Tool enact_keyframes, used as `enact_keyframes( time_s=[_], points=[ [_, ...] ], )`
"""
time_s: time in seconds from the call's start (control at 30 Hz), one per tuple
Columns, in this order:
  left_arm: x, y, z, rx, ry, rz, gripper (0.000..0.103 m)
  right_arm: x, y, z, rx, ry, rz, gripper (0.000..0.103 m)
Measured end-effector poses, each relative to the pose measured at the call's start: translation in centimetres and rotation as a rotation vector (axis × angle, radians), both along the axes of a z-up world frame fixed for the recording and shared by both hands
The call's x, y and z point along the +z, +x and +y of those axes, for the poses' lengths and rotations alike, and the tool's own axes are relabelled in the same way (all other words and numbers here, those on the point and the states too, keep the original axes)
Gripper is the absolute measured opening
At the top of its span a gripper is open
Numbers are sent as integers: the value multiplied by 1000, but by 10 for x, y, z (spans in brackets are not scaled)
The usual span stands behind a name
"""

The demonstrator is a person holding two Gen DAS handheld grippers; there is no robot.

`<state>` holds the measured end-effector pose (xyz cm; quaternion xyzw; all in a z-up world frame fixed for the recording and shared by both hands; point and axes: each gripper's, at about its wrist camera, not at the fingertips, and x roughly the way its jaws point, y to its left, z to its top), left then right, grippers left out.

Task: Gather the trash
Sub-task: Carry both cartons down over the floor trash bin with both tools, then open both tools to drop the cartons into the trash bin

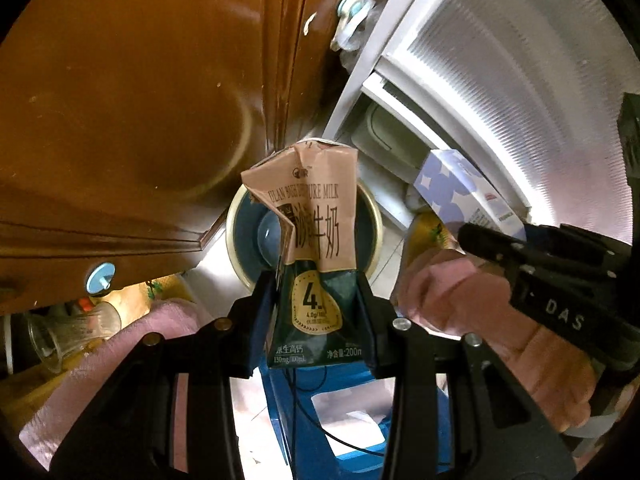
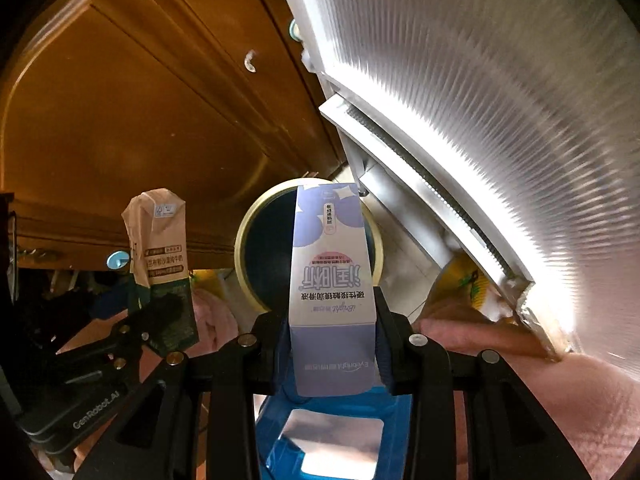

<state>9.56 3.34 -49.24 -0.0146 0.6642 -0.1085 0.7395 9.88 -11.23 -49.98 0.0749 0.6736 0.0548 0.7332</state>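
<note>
Brown wooden door point(image 1: 132, 92) fills the left side, ribbed white panel point(image 2: 500, 100) the right; below both sits a round bin point(image 1: 236, 224) with a cream rim and dark inside. Left gripper point(image 1: 320, 304) clamps a crumpled milk carton point(image 1: 308, 248) above the bin's mouth. Right gripper point(image 2: 334, 344) grips a small lilac box point(image 2: 332, 264), also over the bin, beside the carton.

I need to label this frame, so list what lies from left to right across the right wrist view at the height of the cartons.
Left gripper holding the crumpled milk carton → round bin → lavender box in the right gripper → yellow bag under the white frame.
</note>
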Motion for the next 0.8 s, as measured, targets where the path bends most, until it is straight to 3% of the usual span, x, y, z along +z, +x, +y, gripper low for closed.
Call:
enact_keyframes(
  time_s=[0.2, 0.4, 0.47, 0.6, 0.8],
  points=[
    [-23, 8, -3, 0, 11, 54, 35, -12, 6, 5, 41, 15, 6, 35],
    [-23, 7, -2, -3, 10, 27, 36, -15, 13, 11, 39, 34, -6, 36],
    [-22, 6, -1, -2, 7, 30, 37, -16, 15, 15, 42, 42, -11, 40],
    [-21, 2, 4, 6, 40, 37, 38, -12, 14, 18, 43, 38, -31, 62],
    [-19, 2, 6, 5, 92, 19, 38, -10, 15, 12, 31, 28, -30, 67]
  ],
)
